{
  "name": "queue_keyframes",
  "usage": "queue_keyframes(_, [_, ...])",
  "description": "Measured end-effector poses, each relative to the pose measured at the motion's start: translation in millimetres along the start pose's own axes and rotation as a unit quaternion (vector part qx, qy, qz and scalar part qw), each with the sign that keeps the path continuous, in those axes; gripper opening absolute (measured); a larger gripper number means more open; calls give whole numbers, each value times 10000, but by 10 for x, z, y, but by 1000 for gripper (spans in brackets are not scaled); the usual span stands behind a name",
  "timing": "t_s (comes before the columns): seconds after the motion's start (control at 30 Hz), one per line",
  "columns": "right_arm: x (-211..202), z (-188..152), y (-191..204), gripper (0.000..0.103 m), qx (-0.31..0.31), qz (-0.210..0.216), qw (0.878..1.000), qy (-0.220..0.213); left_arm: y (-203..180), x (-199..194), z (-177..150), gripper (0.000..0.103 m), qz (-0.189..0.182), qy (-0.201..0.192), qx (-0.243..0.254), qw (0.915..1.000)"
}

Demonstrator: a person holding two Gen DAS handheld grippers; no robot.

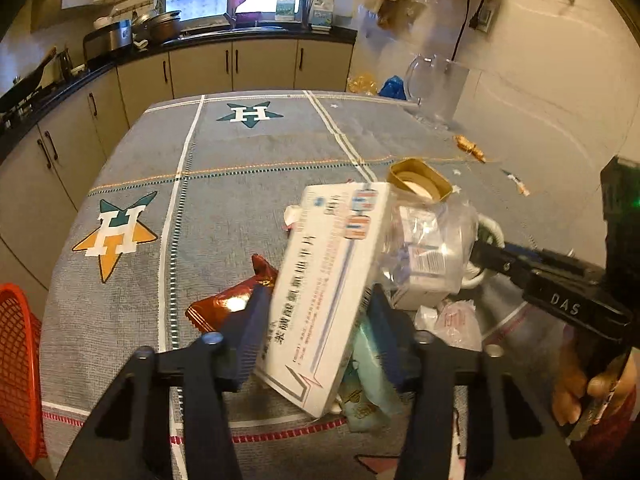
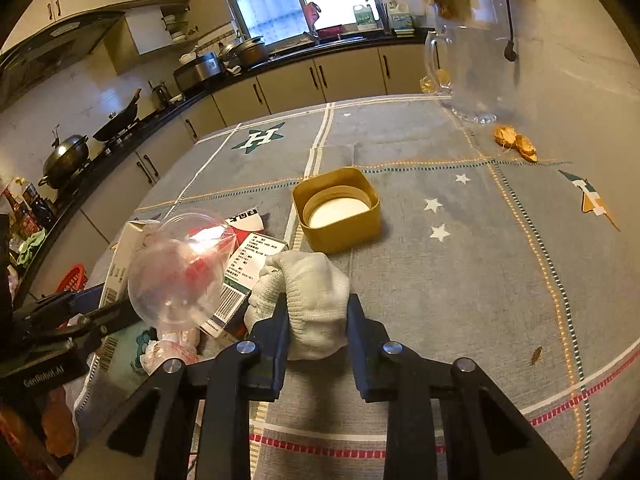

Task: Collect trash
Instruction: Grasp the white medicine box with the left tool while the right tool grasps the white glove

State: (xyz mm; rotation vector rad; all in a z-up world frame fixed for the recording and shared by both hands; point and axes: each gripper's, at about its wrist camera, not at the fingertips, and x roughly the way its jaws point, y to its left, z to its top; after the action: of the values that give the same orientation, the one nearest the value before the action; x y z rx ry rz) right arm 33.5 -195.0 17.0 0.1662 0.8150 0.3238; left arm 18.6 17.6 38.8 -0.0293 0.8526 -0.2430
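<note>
Left tongs clamped on white carton, right tongs clamped on knit glove, gold lid beyond, clear cup alongside on worktop.

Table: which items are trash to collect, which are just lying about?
Trash:
white medicine box in left tool
white glove in right tool
red wrapper
clear plastic cup

Lying about:
glass pitcher
yellow lid

"H" on tablecloth stars; "DAS" on right gripper; "GenRobot.AI" on left gripper (box print unreadable).
</note>
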Motion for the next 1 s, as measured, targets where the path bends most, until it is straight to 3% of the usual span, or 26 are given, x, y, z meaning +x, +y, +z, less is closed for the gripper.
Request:
queue_keyframes(0.07, [-9, 1, -2, 28, 22, 38, 10000, -15, 25, -14, 2, 35, -53, -2, -55, 10000])
queue_keyframes(0.27, [-86, -7, 27, 28, -49, 16, 9997, -227, 144, -128, -41, 27, -4, -125, -300, 9995])
queue_keyframes(0.67, [-215, -24, 155, 28, -334, -409, 9967, -619, 138, -372, -184, 26, 21, -464, -367, 9982])
queue_keyframes(1.0, [-323, -107, 192, 28, -271, -373, 9969, -634, 118, -642, -298, 26, -202, -642, -484, 9966])
